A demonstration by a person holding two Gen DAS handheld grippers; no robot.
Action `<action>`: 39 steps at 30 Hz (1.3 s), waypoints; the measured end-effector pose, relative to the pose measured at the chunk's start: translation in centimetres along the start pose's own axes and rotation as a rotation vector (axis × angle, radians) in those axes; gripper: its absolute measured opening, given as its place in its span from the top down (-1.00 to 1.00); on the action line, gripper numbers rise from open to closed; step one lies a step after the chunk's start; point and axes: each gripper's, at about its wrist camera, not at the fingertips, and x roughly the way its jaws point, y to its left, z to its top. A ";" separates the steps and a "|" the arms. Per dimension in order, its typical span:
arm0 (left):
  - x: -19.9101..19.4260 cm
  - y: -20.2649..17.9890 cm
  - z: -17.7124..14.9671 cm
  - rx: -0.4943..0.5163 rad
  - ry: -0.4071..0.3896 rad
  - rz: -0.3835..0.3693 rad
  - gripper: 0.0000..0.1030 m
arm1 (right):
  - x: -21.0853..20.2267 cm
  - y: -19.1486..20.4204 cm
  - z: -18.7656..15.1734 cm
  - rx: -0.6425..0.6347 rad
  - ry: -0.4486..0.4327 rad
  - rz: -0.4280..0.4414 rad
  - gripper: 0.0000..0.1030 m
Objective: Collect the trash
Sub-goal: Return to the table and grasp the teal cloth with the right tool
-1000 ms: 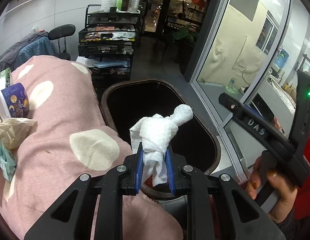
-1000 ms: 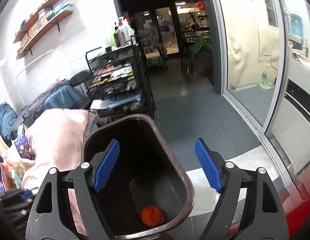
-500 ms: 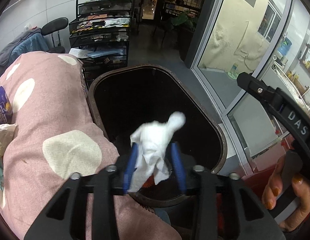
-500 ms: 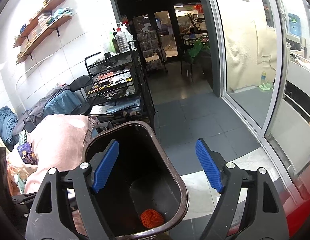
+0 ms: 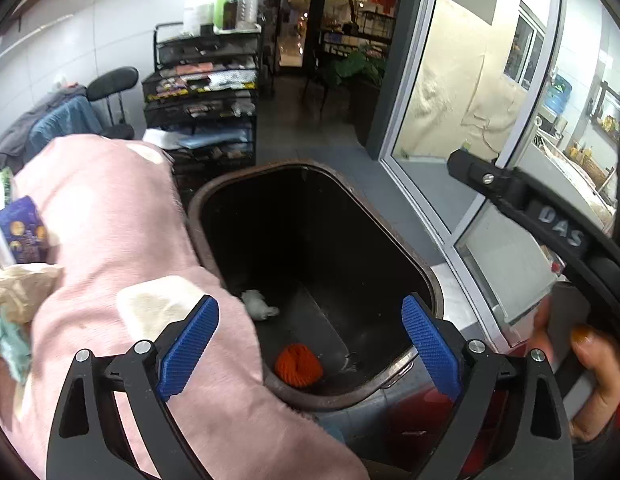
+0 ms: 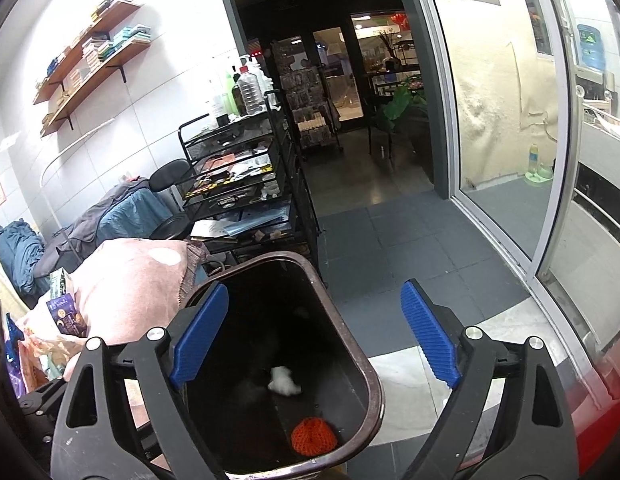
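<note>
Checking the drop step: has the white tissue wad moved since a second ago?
Yes. The white tissue wad has left the open left gripper and dropped to the trash bin floor, beside the orange ball.

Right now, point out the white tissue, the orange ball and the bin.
white tissue point(image 5: 258, 305): left wrist view, middle of the wad on the bin floor.
orange ball point(image 5: 298, 365): left wrist view, centre of the ball.
bin point(image 6: 373, 384): right wrist view, brown rim on its right side.
</note>
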 end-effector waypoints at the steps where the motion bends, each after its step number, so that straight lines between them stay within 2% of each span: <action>1: -0.6 0.1 -0.1 -0.002 -0.014 0.002 -0.80 | 0.0 0.1 0.0 -0.002 -0.001 0.004 -0.74; 9: -6.0 1.7 -1.4 -0.046 -0.153 0.018 -0.90 | 0.1 2.3 -1.0 -0.052 0.023 0.068 -0.76; 14: -8.8 3.7 -2.9 -0.099 -0.223 0.087 -0.90 | -0.2 4.8 -2.0 -0.099 0.043 0.131 -0.76; 20: -11.2 7.4 -5.8 -0.211 -0.294 0.140 -0.90 | -0.8 9.0 -4.0 -0.175 0.084 0.237 -0.76; 28: -13.7 13.1 -8.8 -0.326 -0.274 0.236 -0.89 | -1.8 16.7 -7.5 -0.337 0.168 0.417 -0.76; 32: -15.3 16.5 -10.5 -0.403 -0.271 0.297 -0.89 | -1.8 19.8 -8.8 -0.377 0.227 0.491 -0.76; 35: -16.3 18.6 -11.6 -0.448 -0.271 0.336 -0.89 | -1.6 22.2 -9.6 -0.417 0.269 0.515 -0.75; 39: -17.2 20.6 -12.5 -0.454 -0.266 0.385 -0.87 | -0.7 24.3 -10.2 -0.441 0.328 0.536 -0.69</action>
